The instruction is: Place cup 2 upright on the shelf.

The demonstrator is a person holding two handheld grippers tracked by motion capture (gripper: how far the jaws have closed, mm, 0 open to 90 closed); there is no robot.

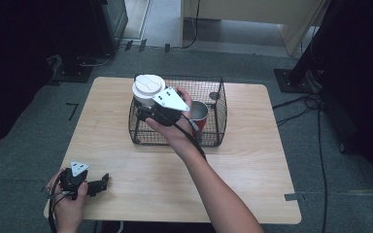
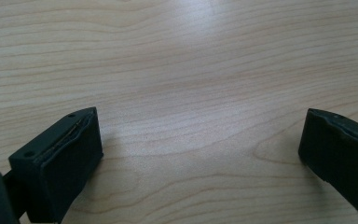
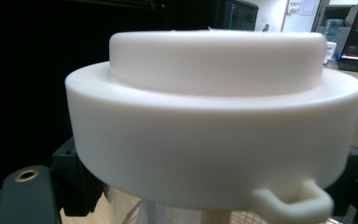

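The cup (image 1: 147, 92) in my right tongs (image 1: 151, 108) is capped by a smooth white stepped lid (image 3: 214, 116) with a small looped tab at its lower rim. I hold it above the left part of the black wire basket (image 1: 213, 124), whose right side holds a red cup (image 1: 200, 115). My hand and the tongs cover the cup's body, so I cannot tell its colour or material. It stands upright, lid on top, long axis vertical. My left tongs (image 1: 99, 183) rest spread wide and empty on the wooden surface (image 1: 252, 170), near its front left corner.
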